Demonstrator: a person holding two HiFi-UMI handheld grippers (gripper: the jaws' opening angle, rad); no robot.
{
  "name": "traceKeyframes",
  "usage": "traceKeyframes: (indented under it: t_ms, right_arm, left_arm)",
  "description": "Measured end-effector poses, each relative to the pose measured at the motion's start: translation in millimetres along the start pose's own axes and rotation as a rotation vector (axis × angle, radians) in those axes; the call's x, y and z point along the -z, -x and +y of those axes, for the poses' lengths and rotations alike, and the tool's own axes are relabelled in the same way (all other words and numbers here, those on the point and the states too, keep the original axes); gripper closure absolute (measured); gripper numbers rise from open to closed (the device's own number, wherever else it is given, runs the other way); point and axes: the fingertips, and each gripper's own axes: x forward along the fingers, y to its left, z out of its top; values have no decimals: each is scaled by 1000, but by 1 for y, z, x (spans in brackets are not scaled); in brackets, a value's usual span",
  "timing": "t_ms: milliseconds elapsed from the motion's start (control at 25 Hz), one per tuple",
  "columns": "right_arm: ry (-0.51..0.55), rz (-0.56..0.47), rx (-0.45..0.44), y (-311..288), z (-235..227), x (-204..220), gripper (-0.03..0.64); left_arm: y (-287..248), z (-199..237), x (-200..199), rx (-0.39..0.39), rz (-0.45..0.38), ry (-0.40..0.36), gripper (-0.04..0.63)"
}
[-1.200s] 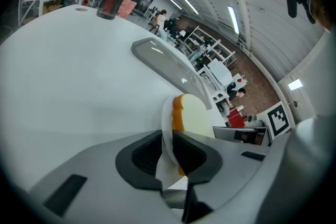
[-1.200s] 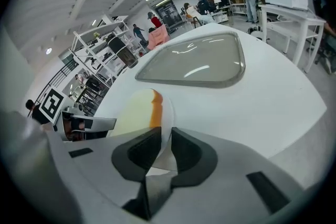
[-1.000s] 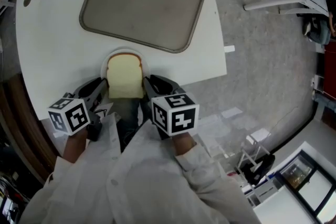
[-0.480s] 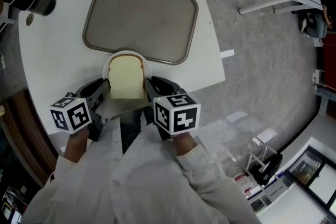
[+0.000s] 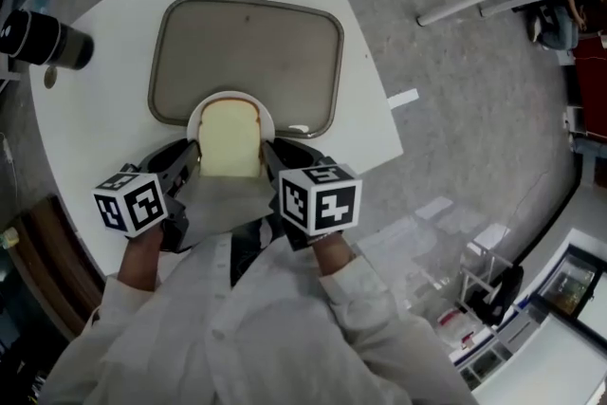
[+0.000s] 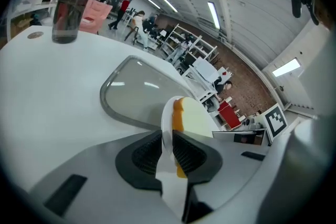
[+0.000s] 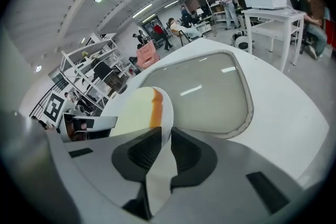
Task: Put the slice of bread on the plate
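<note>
A pale slice of bread with a brown crust lies on a small white plate. My left gripper is shut on the plate's left rim, and my right gripper is shut on its right rim. The plate hangs over the near edge of the grey tray. In the left gripper view the plate rim runs between the jaws of the left gripper, with the bread just right of it. The right gripper view shows the rim pinched by the right gripper, the bread to its left.
The tray rests on a white table, whose right edge drops to a grey floor. A dark cylinder-shaped cup and a small round disc stand at the table's far left. Desks and metal frames stand on the floor at the right.
Both grippers have carried the plate with the bread away from the table's near edge, and its far rim now overlaps the tray's near edge.
</note>
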Motion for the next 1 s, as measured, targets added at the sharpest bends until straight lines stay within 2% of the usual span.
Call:
traceKeyframes:
  t_ms: [720, 1000]
  right_arm:
    - [-67, -65, 52, -37, -26, -64, 551]
    - [-84, -74, 68, -42, -36, -79, 551]
  left_arm:
    - [-57, 16, -83, 35, -7, -95, 528]
    - [-71, 17, -96, 30, -17, -105, 529]
